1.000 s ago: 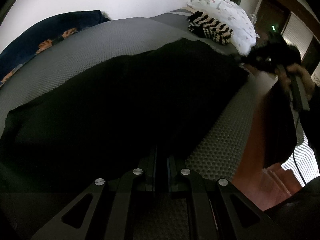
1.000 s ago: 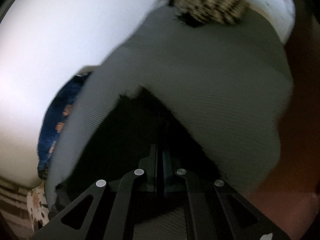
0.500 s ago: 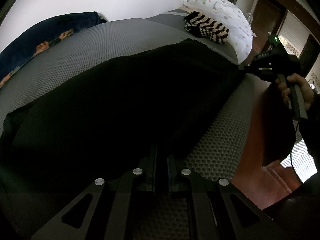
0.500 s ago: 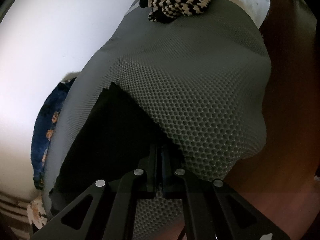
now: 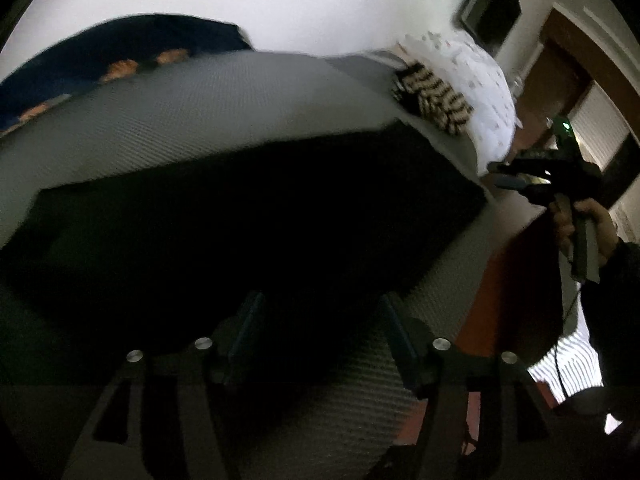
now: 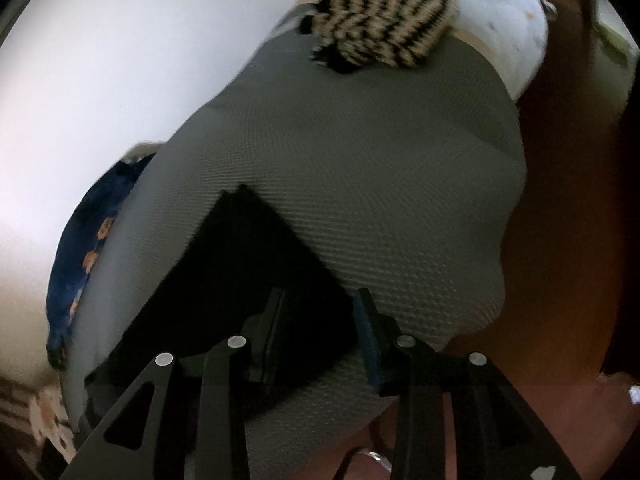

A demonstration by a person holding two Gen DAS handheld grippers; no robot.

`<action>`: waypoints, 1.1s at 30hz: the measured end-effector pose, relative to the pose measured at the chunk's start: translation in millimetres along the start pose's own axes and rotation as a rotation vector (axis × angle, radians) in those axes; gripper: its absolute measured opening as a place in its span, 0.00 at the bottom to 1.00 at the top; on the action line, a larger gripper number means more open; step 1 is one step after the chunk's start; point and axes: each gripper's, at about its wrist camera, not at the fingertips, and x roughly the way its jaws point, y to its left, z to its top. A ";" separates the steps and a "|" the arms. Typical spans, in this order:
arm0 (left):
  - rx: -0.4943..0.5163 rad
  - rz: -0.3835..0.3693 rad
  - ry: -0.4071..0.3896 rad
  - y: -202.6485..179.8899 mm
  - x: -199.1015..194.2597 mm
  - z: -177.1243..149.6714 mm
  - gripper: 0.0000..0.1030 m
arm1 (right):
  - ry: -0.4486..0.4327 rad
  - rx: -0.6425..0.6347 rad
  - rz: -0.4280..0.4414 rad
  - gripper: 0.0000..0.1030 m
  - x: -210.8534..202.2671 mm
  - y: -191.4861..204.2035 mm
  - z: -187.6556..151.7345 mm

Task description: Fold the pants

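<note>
The black pants point(image 5: 248, 224) lie spread flat on the grey mesh bed cover point(image 5: 192, 112). My left gripper point(image 5: 318, 320) is open, its jaws apart just above the near edge of the pants, holding nothing. My right gripper point(image 6: 320, 312) is open over the corner of the pants point(image 6: 248, 264), holding nothing. In the left wrist view the right gripper point(image 5: 504, 174) shows at the far right corner of the pants, held by a hand.
A black-and-white striped knit item point(image 5: 432, 100) and a white dotted pillow point(image 5: 472, 88) lie at the head of the bed. A dark blue patterned blanket point(image 5: 100, 60) lies along the wall. A brown floor point(image 6: 560, 240) runs beside the bed edge.
Both grippers were shut on the edge of the pants and have opened, letting go. The pants now rest flat on the bed.
</note>
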 end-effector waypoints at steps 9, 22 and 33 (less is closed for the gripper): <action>-0.220 0.285 -0.146 88.3 -63.8 -7.4 0.61 | 0.180 -0.421 0.261 0.32 30.0 154.8 -19.7; -0.468 0.538 -0.182 196.5 -121.7 -62.7 0.61 | 0.617 -0.806 0.622 0.42 125.5 402.2 -122.8; -0.450 0.511 -0.179 212.6 -122.4 -81.2 0.61 | 0.778 -0.937 0.627 0.45 183.5 480.1 -181.9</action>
